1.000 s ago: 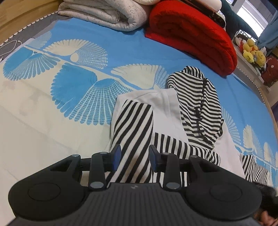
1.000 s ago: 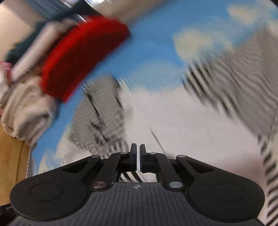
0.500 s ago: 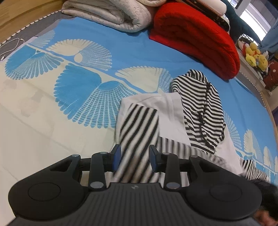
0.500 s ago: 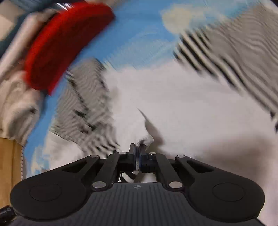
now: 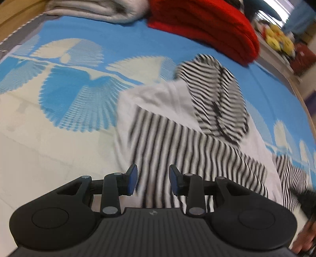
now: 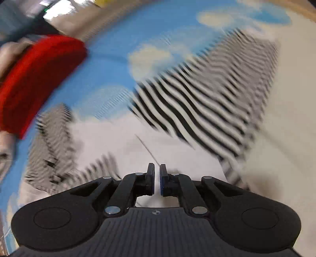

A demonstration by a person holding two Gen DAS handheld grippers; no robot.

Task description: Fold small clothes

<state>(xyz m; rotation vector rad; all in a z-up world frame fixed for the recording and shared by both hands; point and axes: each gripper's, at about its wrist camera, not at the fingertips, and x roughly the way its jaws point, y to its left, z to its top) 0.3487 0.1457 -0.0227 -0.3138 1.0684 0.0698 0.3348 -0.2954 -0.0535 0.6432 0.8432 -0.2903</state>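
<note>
A small white hoodie [image 5: 164,98] with a black-and-white striped hood [image 5: 217,94] and striped sleeves lies on the blue and cream bedspread [image 5: 79,94]. One striped sleeve [image 5: 177,150] is folded across its body. My left gripper [image 5: 153,179] is open and empty just above that sleeve. In the blurred right wrist view the white body [image 6: 122,142] and the other striped sleeve [image 6: 207,102] show. My right gripper [image 6: 157,179] hovers over the white body with only a narrow gap between its jaws and nothing in it.
A folded red blanket [image 5: 207,25] and a grey quilt [image 5: 94,9] lie at the far edge of the bed. Yellow plush toys [image 5: 278,39] sit on a shelf to the right. The red blanket also shows in the right wrist view [image 6: 35,79].
My right gripper held a pinch of white cloth half a second ago; now its jaws stand slightly apart and hold nothing. My left gripper moved closer over the folded sleeve.
</note>
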